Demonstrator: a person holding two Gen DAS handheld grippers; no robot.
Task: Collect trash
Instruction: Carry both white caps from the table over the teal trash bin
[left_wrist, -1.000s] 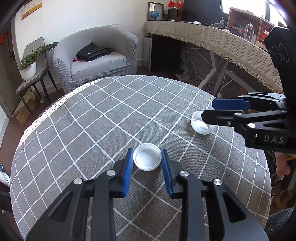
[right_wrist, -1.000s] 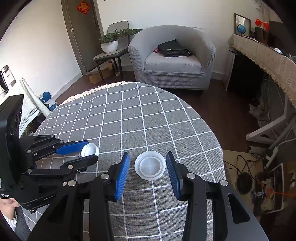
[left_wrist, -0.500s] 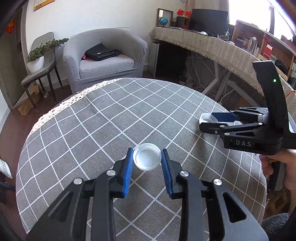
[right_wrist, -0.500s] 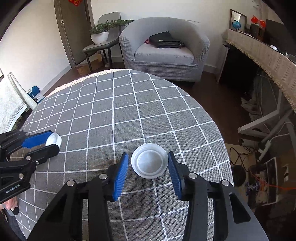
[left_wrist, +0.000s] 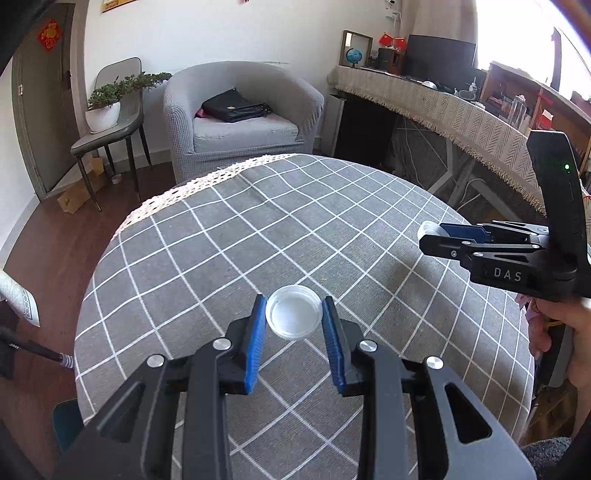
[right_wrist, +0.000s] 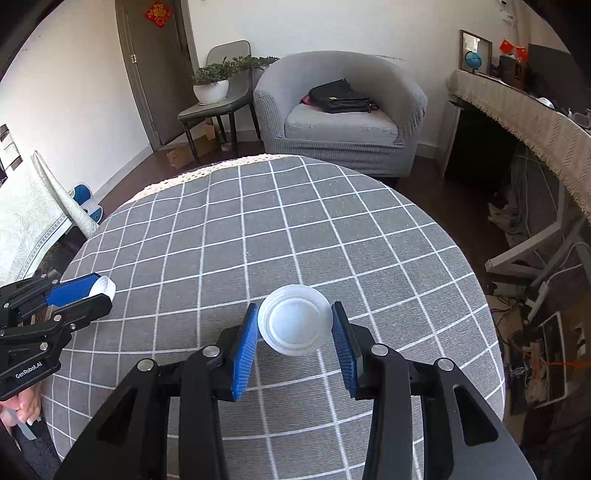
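The left hand-held gripper (left_wrist: 293, 319) clamps a small white lid (left_wrist: 293, 316) between its blue pads, above the checked desk (left_wrist: 258, 229). The right hand-held gripper (right_wrist: 294, 325) likewise grips a larger white lid (right_wrist: 295, 320), held over the desk's right side.

Each camera sits on its own gripper, just behind the two fingers, and looks forward and steeply down along them at a round table (left_wrist: 229, 236) under a grey checked cloth, close above it. The left wrist view looks from the table's near left side, the right wrist view from farther right. Both share the tabletop, the grey armchair (left_wrist: 240, 122) and the potted plant (right_wrist: 212, 83) beyond. Each view catches the other gripper at its edge.
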